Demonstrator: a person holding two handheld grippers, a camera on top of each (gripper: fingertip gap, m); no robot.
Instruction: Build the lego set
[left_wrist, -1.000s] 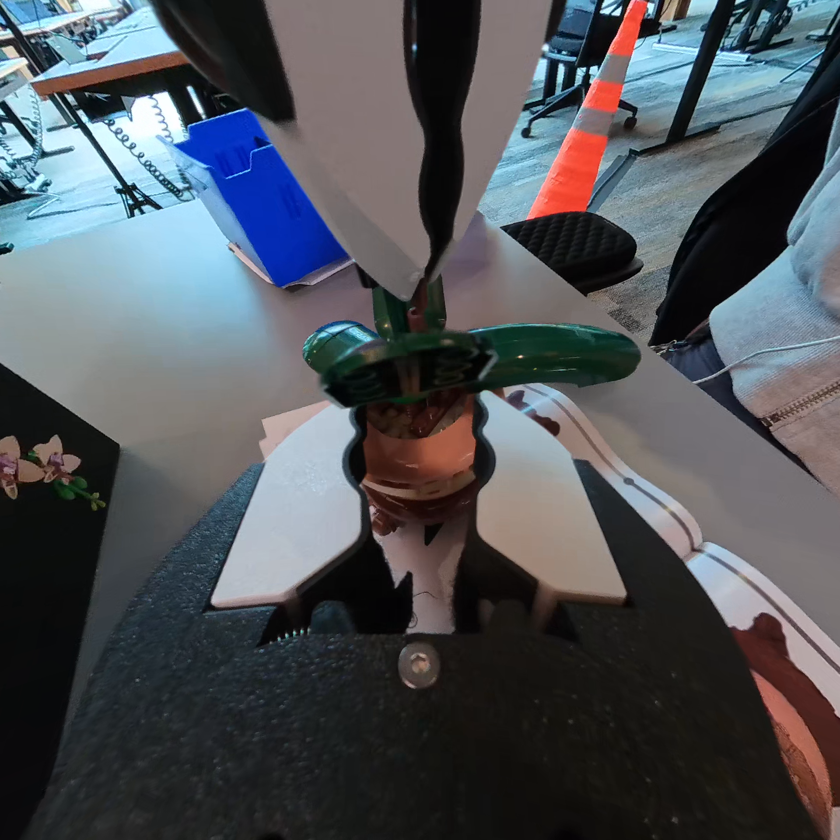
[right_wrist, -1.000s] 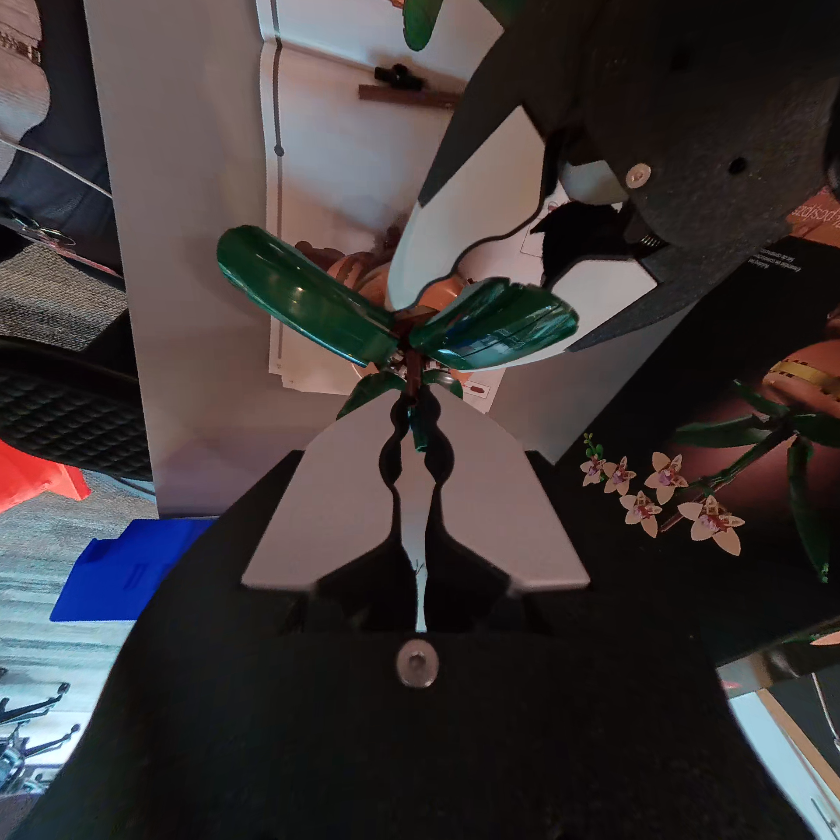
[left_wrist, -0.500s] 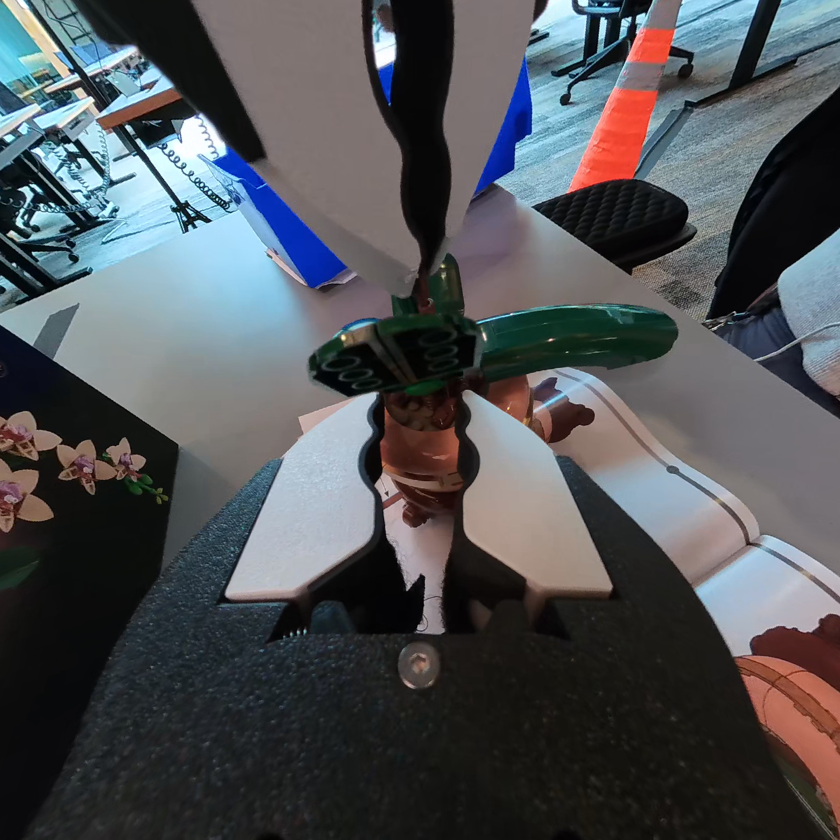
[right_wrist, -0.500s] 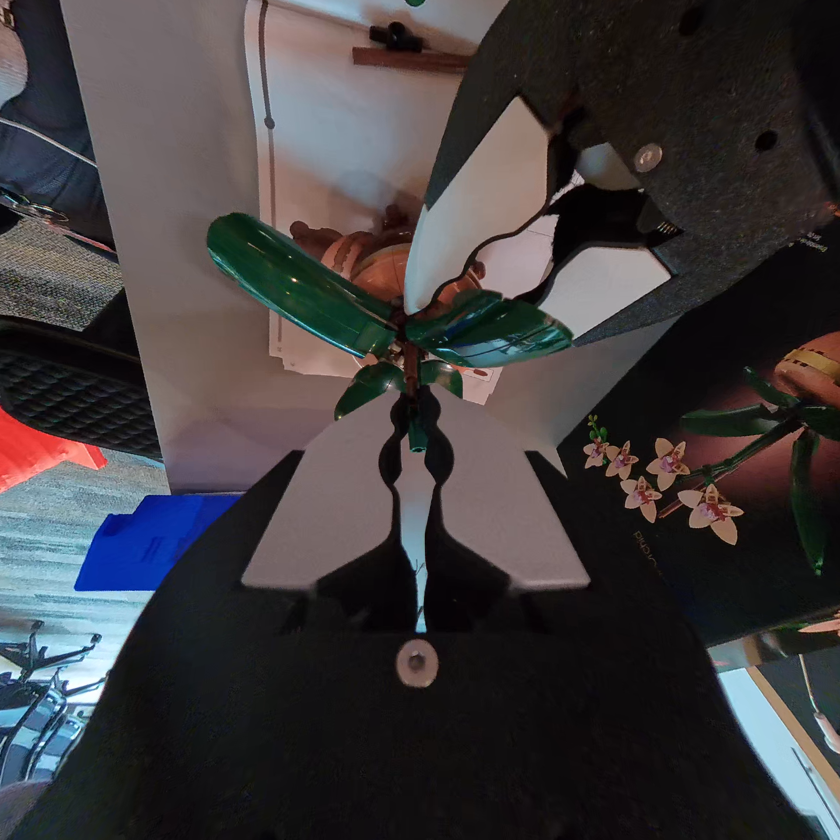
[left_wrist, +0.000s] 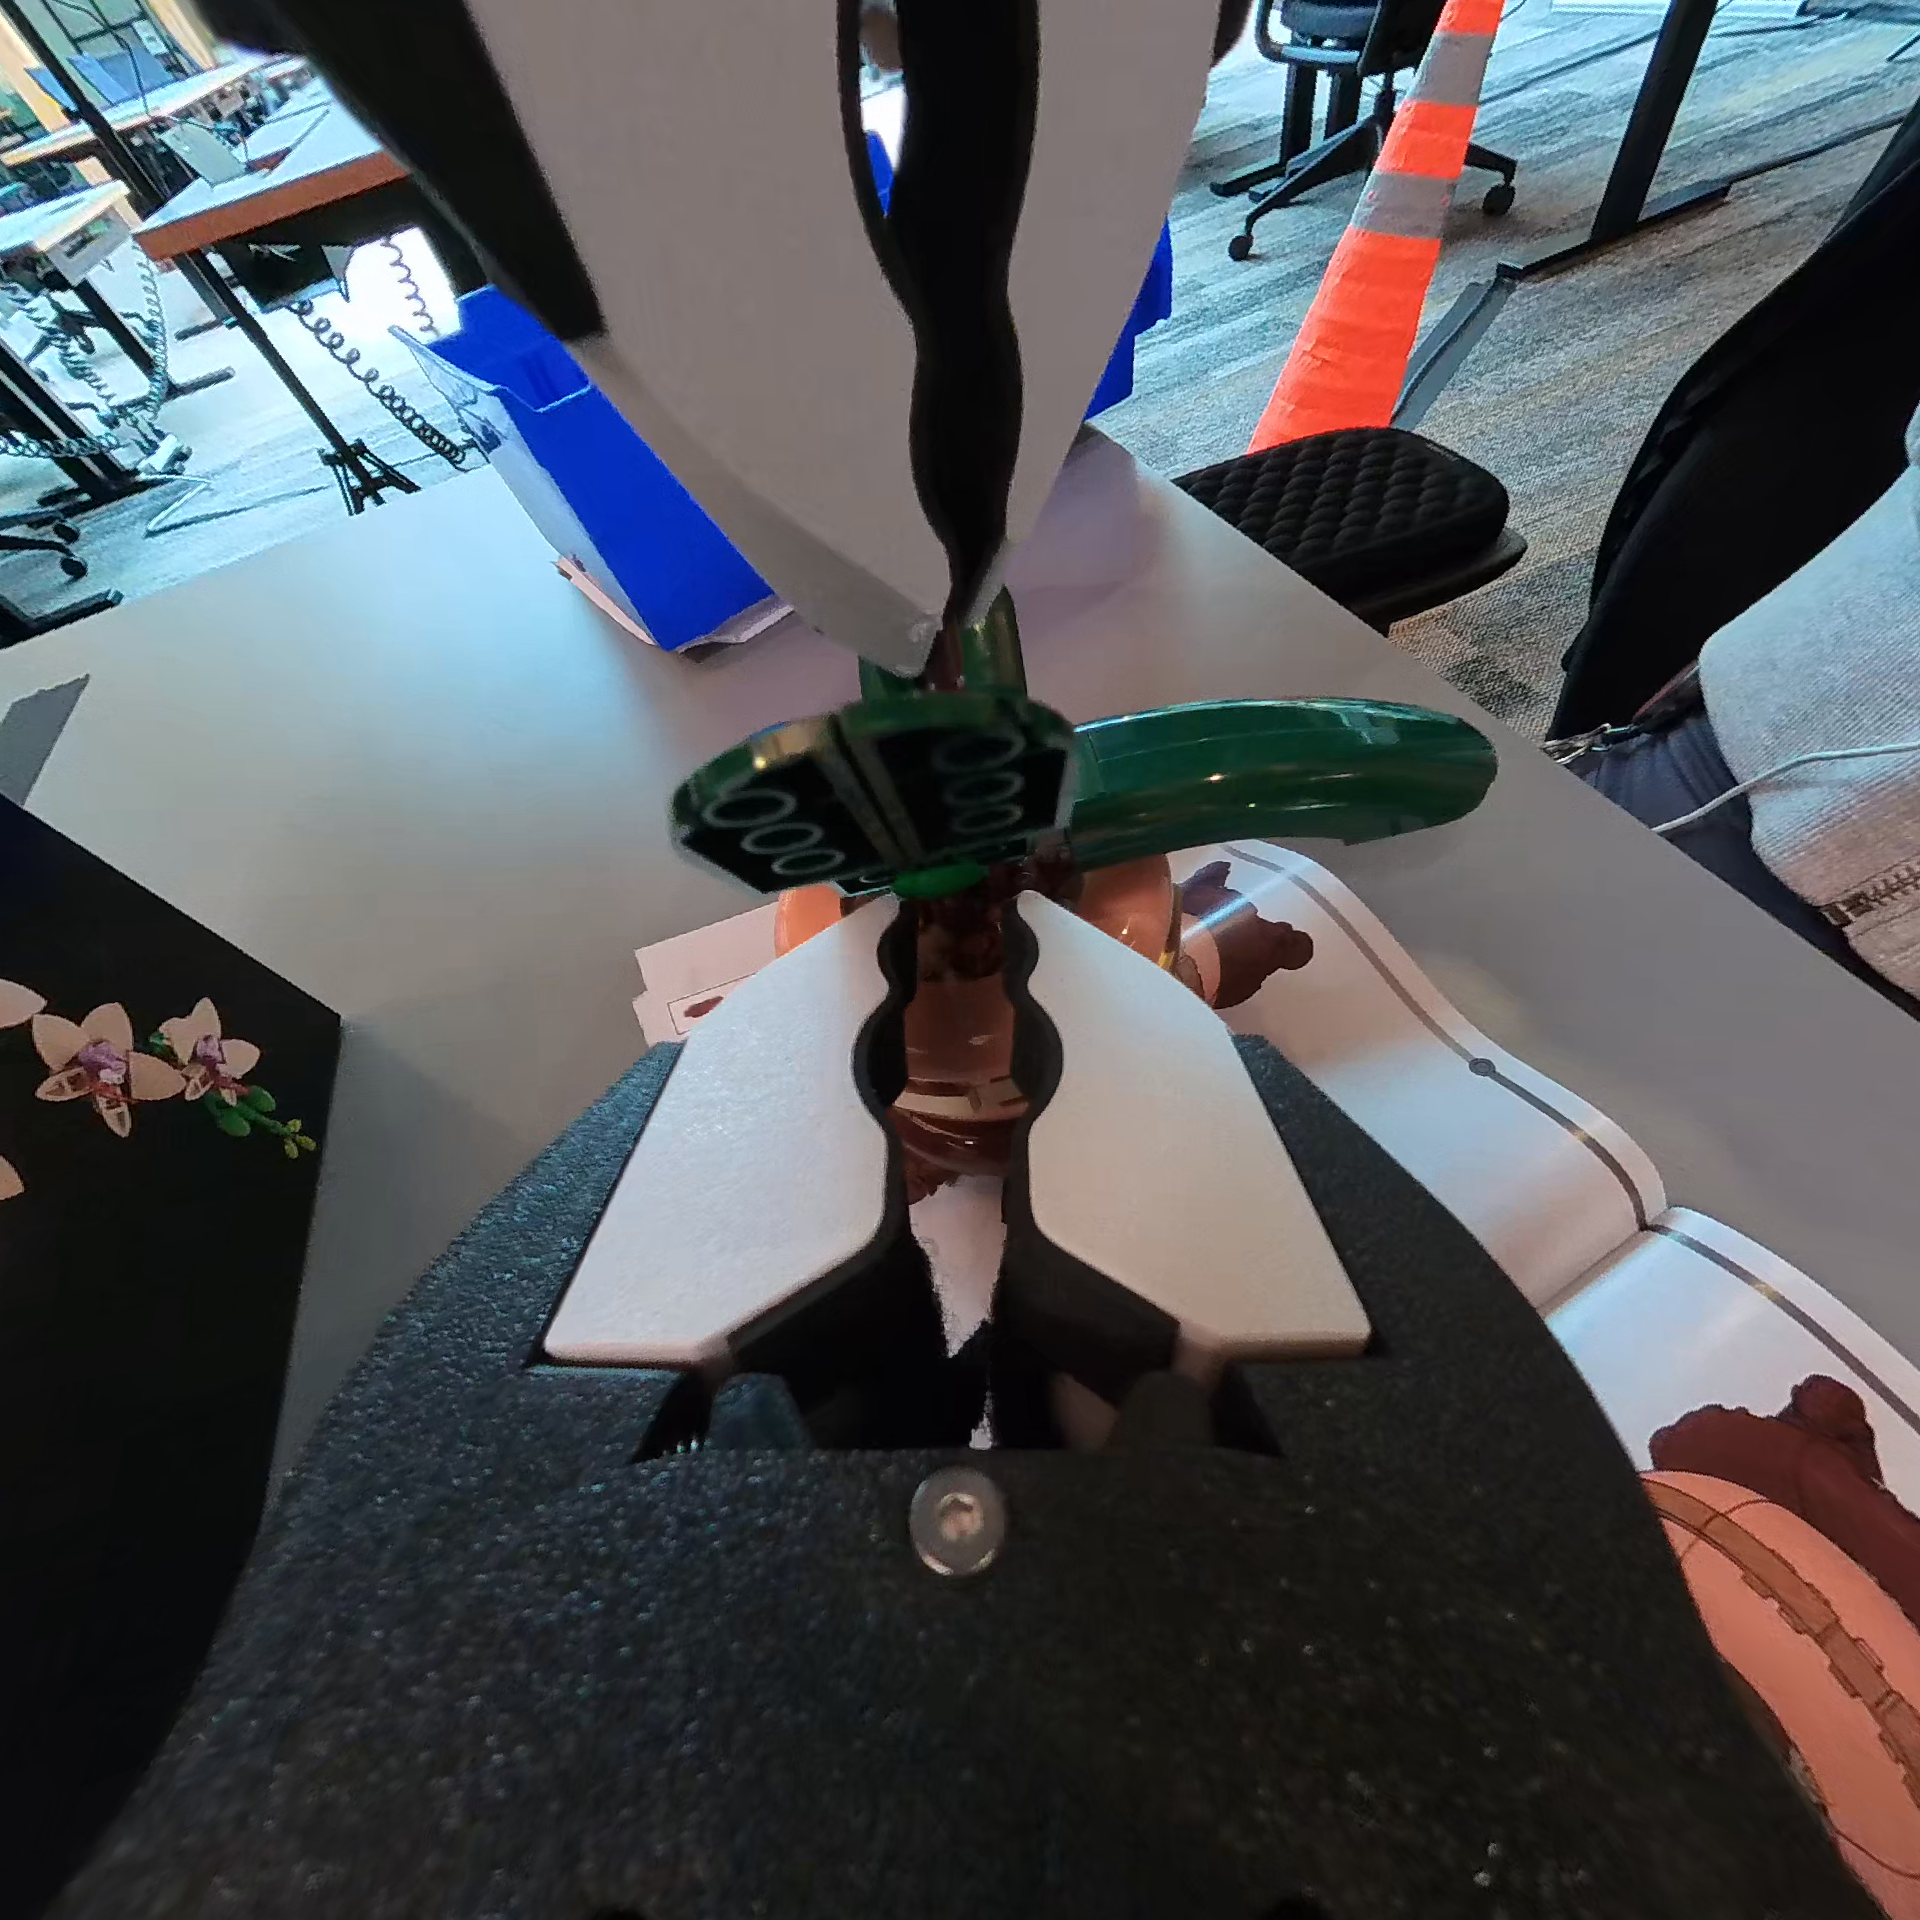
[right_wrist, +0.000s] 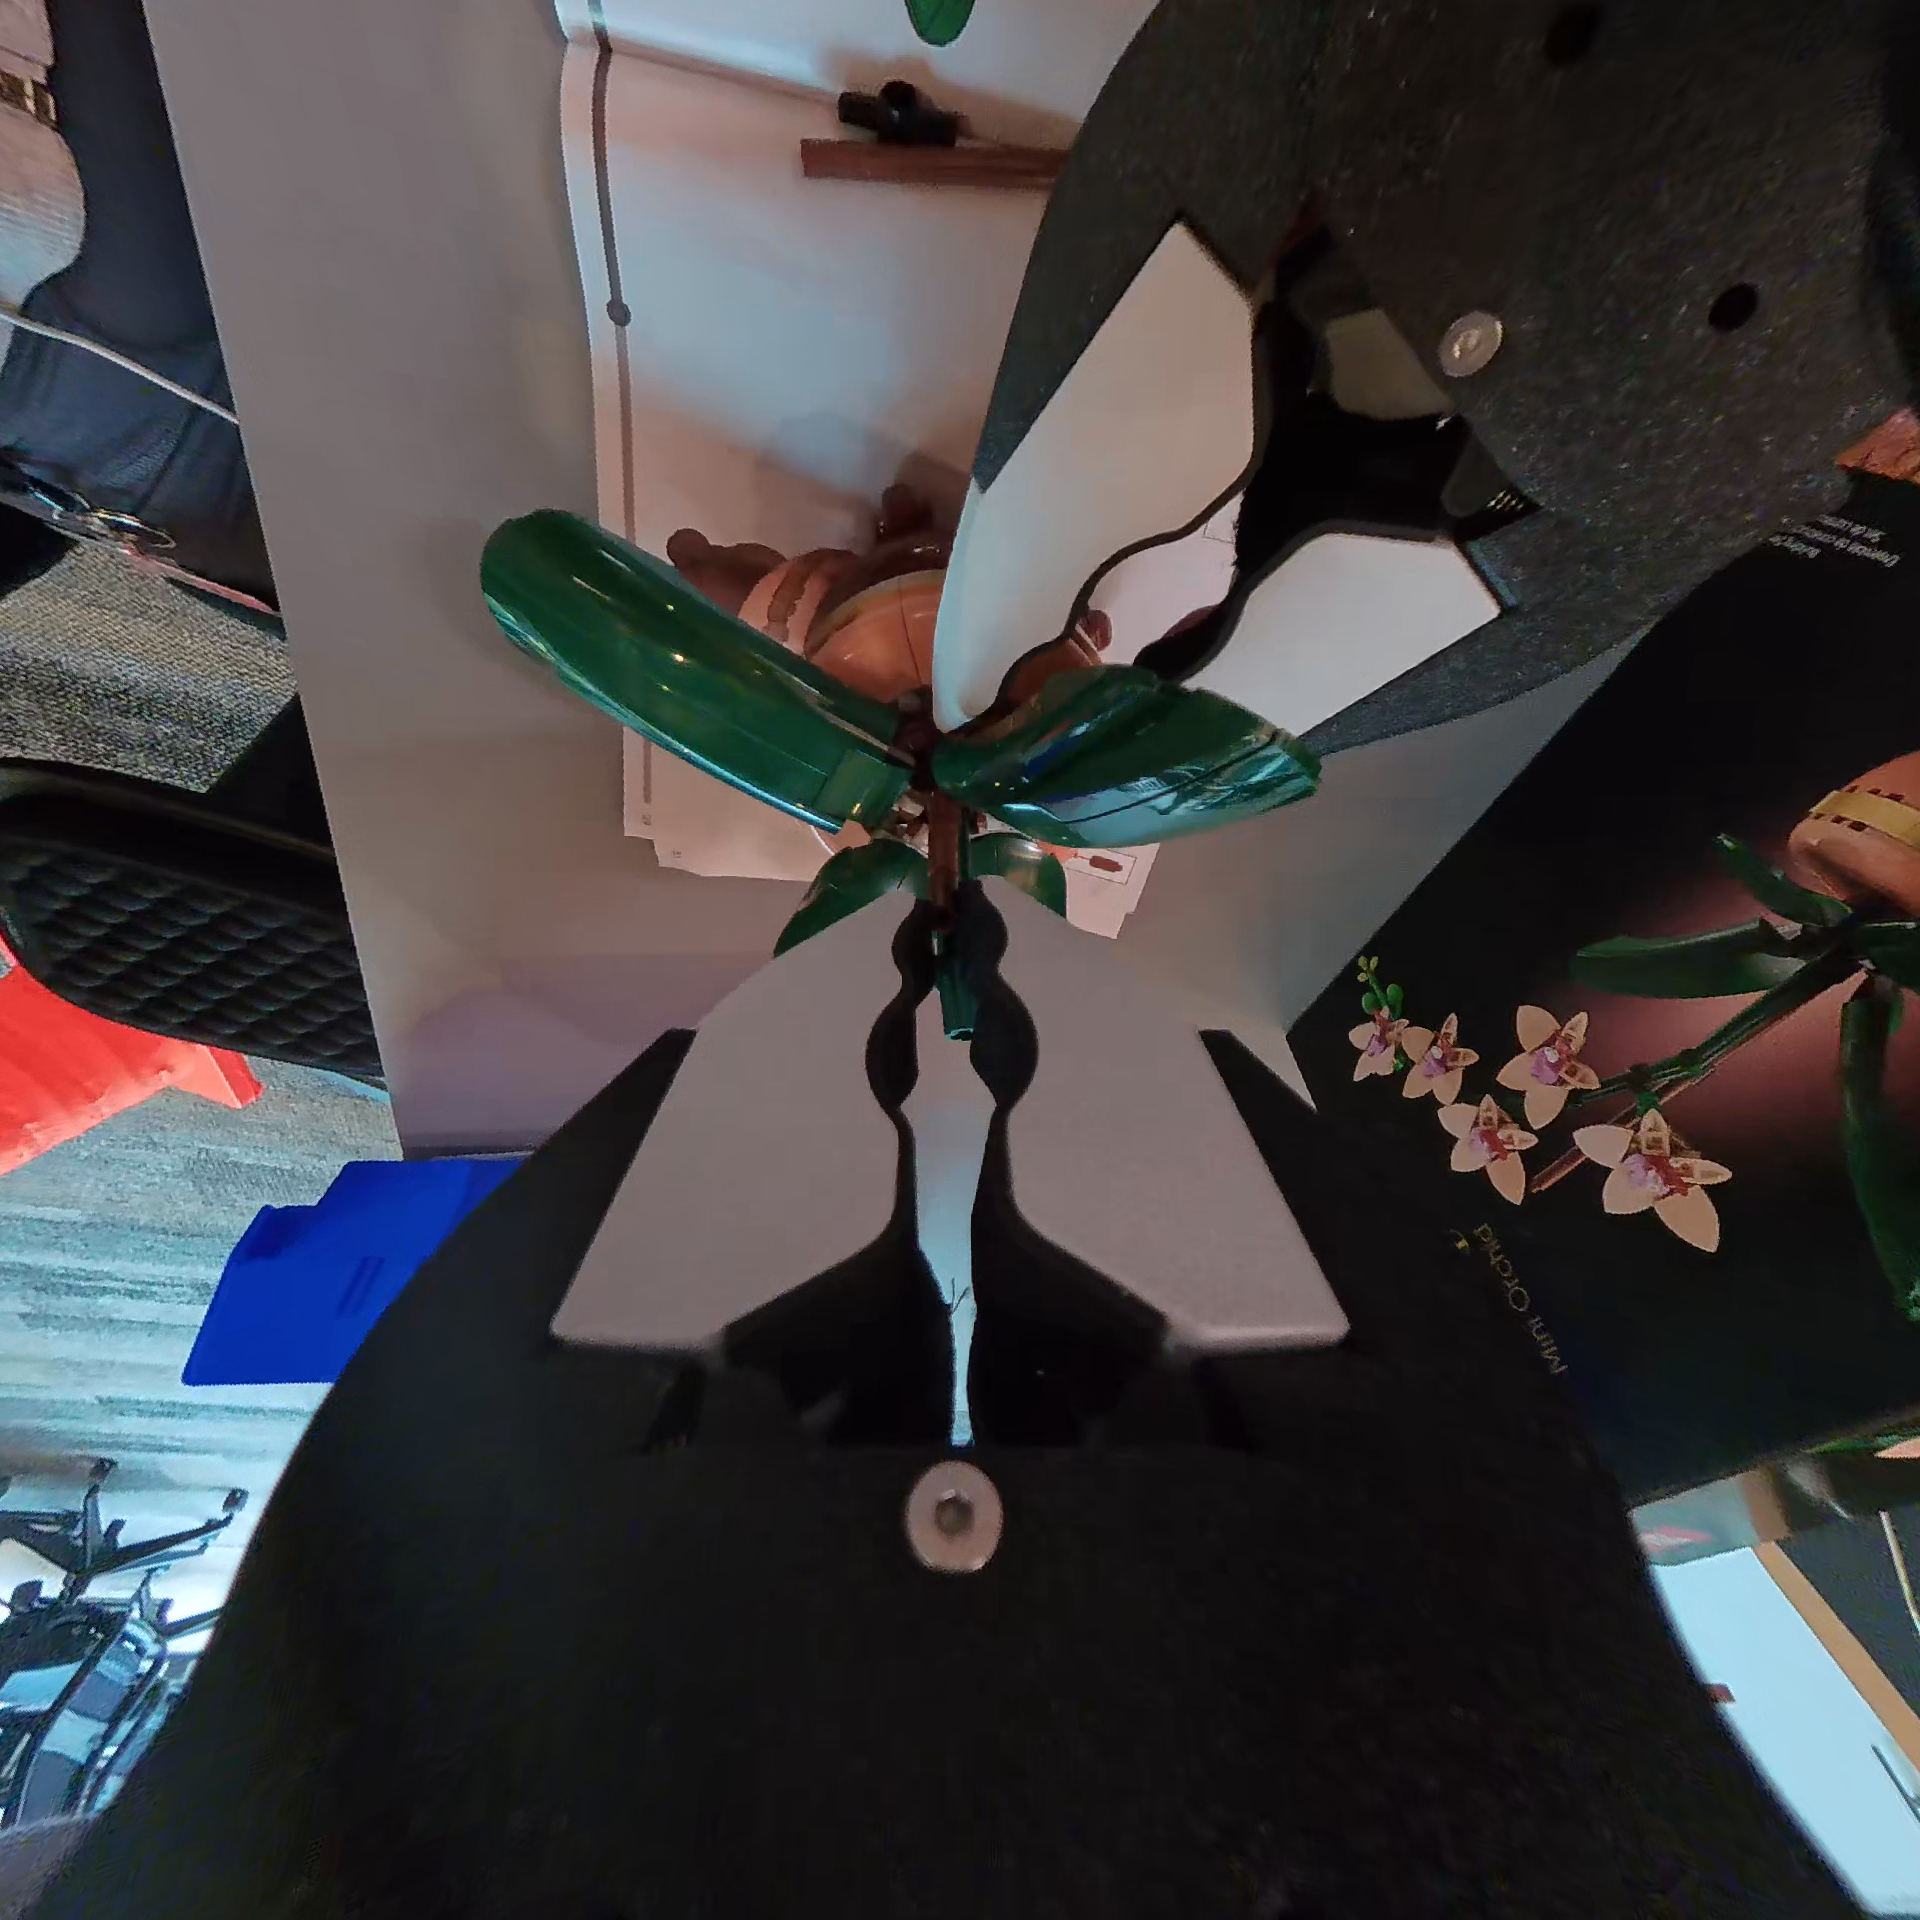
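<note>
- Left gripper (left_wrist: 958, 914): white fingers (left_wrist: 748, 1122) clamped on the pink pot (left_wrist: 961, 1070) of the lego plant, low in the left wrist view; the same gripper shows at upper right in the right wrist view (right_wrist: 987, 717).
- Right gripper (right_wrist: 954, 914): comes down from above, fingers (right_wrist: 1122, 1122) closed on the dark green stem (right_wrist: 956, 997) at the top of the plant; tips nearly together. In the left wrist view it hangs at the top (left_wrist: 951, 623).
- Lego plant: pink pot with brown pieces at its top, brown stalk (right_wrist: 943, 842), two long dark green leaves spread to either side. The long leaf (left_wrist: 1278, 774) reaches toward the table edge by the person; the other leaf (left_wrist: 873, 800) shows its studded underside. Two small leaves (right_wrist: 852, 894) sit just under the right gripper's tips.
- Instruction booklet (left_wrist: 1507, 1122): open, lying under and beside the pot, near the table edge by the person.
- Set box (left_wrist: 135, 1143): black, printed with orchid flowers, lying at the opposite side of the table from the booklet.
- Table (left_wrist: 364, 779): grey, carries all the above.
- Blue bin (left_wrist: 623, 499): at the far edge of the table.
- Orange cone (left_wrist: 1382, 249): on the floor beyond the table, with a black chair seat (left_wrist: 1351, 509) in front of it.
- Person (left_wrist: 1818, 675): grey sleeve at the table's right edge.
</note>
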